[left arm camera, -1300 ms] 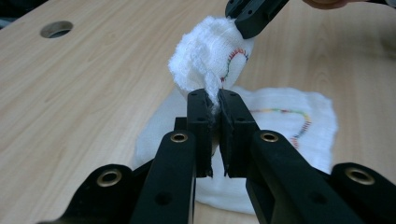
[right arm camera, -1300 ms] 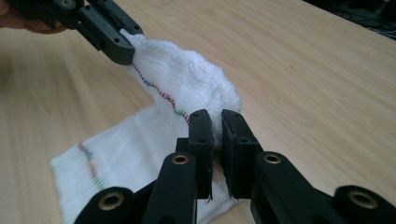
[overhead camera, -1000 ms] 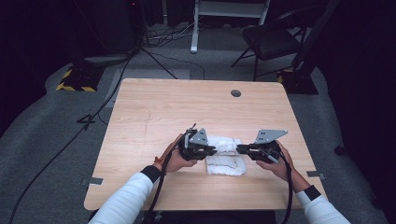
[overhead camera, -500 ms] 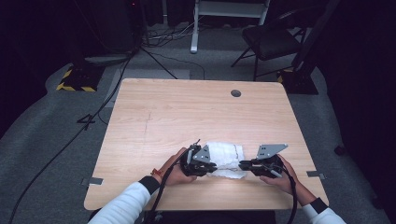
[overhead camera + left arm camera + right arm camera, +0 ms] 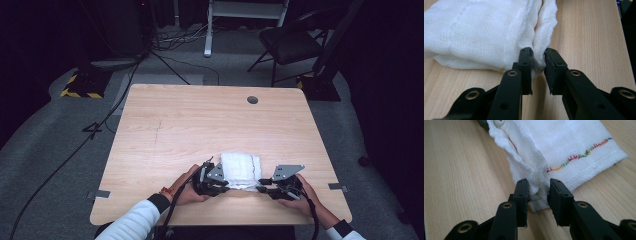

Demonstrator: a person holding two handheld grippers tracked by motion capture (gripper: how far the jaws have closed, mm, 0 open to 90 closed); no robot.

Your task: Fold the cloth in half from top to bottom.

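A folded white cloth (image 5: 241,170) with a multicoloured stitched line lies on the wooden table (image 5: 200,125) near its front edge. My left gripper (image 5: 226,185) is at the cloth's near left corner, my right gripper (image 5: 260,189) at its near right corner. In the left gripper view the cloth (image 5: 486,32) has a folded corner between the jaws of my left gripper (image 5: 538,57), which have just been opening and stand slightly apart. In the right gripper view the cloth (image 5: 574,142) has its corner loose between my right gripper's (image 5: 539,187) jaws, which have also just been opening.
A round cable hole (image 5: 252,100) sits at the table's far right. Beyond the table stand a dark chair (image 5: 290,45), a white stand (image 5: 210,30) and a yellow-black striped base (image 5: 80,82), with cables on the grey floor.
Both hands came down and toward the table's front edge with the cloth, which now lies flat. Both grippers' jaws have parted around its corners.
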